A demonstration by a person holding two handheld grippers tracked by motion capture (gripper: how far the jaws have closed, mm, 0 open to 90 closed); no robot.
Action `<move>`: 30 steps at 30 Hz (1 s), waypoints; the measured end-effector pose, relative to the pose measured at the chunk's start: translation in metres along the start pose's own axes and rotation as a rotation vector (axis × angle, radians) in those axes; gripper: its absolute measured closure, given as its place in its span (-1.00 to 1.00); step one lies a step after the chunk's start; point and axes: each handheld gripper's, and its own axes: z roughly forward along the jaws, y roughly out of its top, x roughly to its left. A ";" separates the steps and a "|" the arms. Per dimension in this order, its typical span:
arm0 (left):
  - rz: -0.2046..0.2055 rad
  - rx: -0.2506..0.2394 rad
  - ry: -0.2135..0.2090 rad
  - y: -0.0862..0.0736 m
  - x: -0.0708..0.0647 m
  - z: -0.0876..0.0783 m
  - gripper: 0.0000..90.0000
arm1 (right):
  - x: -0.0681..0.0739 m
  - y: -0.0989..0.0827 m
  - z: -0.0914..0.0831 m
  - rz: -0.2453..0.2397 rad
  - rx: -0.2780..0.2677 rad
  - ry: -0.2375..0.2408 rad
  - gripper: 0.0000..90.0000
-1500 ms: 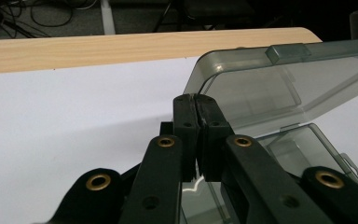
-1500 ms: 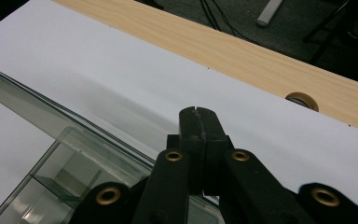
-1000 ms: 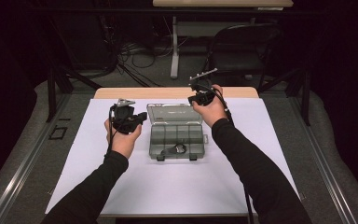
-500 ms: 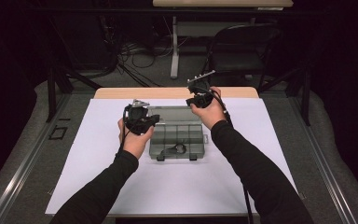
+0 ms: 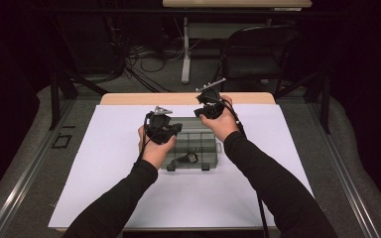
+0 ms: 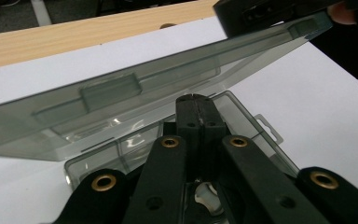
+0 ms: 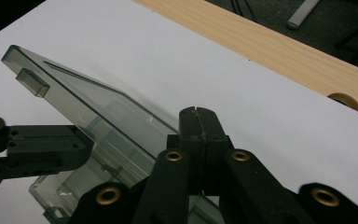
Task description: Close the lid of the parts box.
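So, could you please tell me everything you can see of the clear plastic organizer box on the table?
The organizer box is smoky, see-through plastic, lying flat on the white sheet with its base split into compartments and two dark latches on its near edge. A small dark item lies in a near compartment. Its hinged lid, with a raised latch tab, stands partly lifted and tilted. The left gripper, jaws shut, points in under the lid; the right gripper, also shut, is at the lid's edge. Whether either presses on it is unclear.
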 end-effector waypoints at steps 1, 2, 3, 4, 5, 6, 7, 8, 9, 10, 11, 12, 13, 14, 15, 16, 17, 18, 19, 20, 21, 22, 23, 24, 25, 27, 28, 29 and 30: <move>-0.001 0.005 -0.005 0.000 -0.001 0.000 1.00 | 0.002 -0.001 0.000 -0.003 0.001 0.002 1.00; -0.003 0.001 -0.004 0.000 -0.002 0.000 1.00 | 0.003 -0.002 -0.001 -0.010 0.007 0.008 1.00; 0.002 0.001 -0.007 -0.001 -0.003 0.000 1.00 | 0.004 -0.003 -0.001 -0.015 0.008 0.008 1.00; 0.005 0.004 -0.010 -0.001 -0.004 -0.001 1.00 | 0.006 -0.004 -0.001 -0.019 0.007 0.010 1.00; 0.005 0.000 -0.012 -0.001 -0.005 -0.001 1.00 | 0.007 -0.005 -0.001 -0.022 0.008 0.013 1.00; 0.005 -0.001 -0.018 -0.002 -0.006 -0.001 1.00 | 0.008 -0.006 -0.001 -0.026 0.012 0.020 1.00; 0.004 -0.002 -0.018 -0.003 -0.008 -0.001 1.00 | 0.009 -0.008 -0.001 -0.025 0.012 0.020 1.00; 0.006 0.001 -0.021 -0.005 -0.009 -0.002 1.00 | 0.010 -0.009 -0.001 -0.028 0.011 0.022 1.00; 0.008 0.004 -0.024 -0.006 -0.010 -0.002 1.00 | 0.011 -0.010 -0.002 -0.028 0.015 0.029 1.00; 0.008 0.005 -0.025 -0.007 -0.011 -0.002 1.00 | 0.012 -0.011 -0.002 -0.033 0.014 0.031 1.00; 0.008 0.004 -0.025 -0.009 -0.012 -0.002 1.00 | 0.013 -0.012 -0.003 -0.035 0.017 0.034 1.00; 0.005 0.010 -0.029 -0.010 -0.013 -0.002 1.00 | 0.014 -0.014 -0.003 -0.039 0.015 0.037 1.00; 0.004 0.007 -0.032 -0.012 -0.014 -0.002 1.00 | 0.015 -0.015 -0.004 -0.043 0.017 0.038 1.00; 0.002 0.006 -0.031 -0.013 -0.015 -0.003 1.00 | 0.016 -0.017 -0.005 -0.046 0.018 0.041 1.00; 0.005 0.007 -0.033 -0.016 -0.016 -0.003 1.00 | 0.016 -0.018 -0.005 -0.049 0.020 0.042 1.00; 0.009 0.008 -0.033 -0.017 -0.017 -0.003 1.00 | 0.017 -0.020 -0.006 -0.050 0.019 0.045 1.00; 0.009 0.010 -0.034 -0.019 -0.017 -0.003 1.00 | 0.018 -0.021 -0.006 -0.051 0.024 0.049 1.00; 0.011 0.015 -0.038 -0.021 -0.018 -0.003 1.00 | 0.019 -0.023 -0.006 -0.055 0.020 0.049 1.00; 0.007 0.015 -0.038 -0.023 -0.018 -0.003 1.00 | 0.020 -0.025 -0.006 -0.055 0.025 0.052 1.00; 0.007 0.017 -0.040 -0.026 -0.018 -0.003 1.00 | 0.021 -0.027 -0.006 -0.056 0.022 0.056 1.00; 0.005 0.016 -0.040 -0.028 -0.019 -0.002 1.00 | 0.021 -0.029 -0.006 -0.060 0.022 0.056 1.00; 0.005 0.018 -0.042 -0.030 -0.019 -0.002 1.00 | 0.022 -0.031 -0.005 -0.061 0.023 0.060 1.00; 0.007 0.020 -0.042 -0.031 -0.019 -0.002 1.00 | 0.022 -0.033 -0.005 -0.060 0.025 0.062 1.00; 0.001 0.019 -0.045 -0.034 -0.020 -0.002 1.00 | 0.023 -0.034 -0.005 -0.057 0.022 0.063 1.00; 0.001 0.019 -0.045 -0.036 -0.020 -0.002 1.00 | 0.023 -0.036 -0.004 -0.056 0.026 0.067 1.00; 0.000 0.022 -0.049 -0.040 -0.021 -0.002 1.00 | 0.024 -0.040 -0.003 -0.056 0.027 0.071 1.00; 0.000 0.021 -0.047 -0.042 -0.021 -0.002 1.00 | 0.025 -0.042 -0.003 -0.055 0.022 0.076 1.00; 0.000 0.021 -0.048 -0.044 -0.022 -0.002 1.00 | 0.025 -0.043 -0.003 -0.058 0.027 0.078 1.00; -0.001 0.020 -0.049 -0.046 -0.022 -0.001 1.00 | 0.025 -0.045 -0.002 -0.056 0.029 0.082 1.00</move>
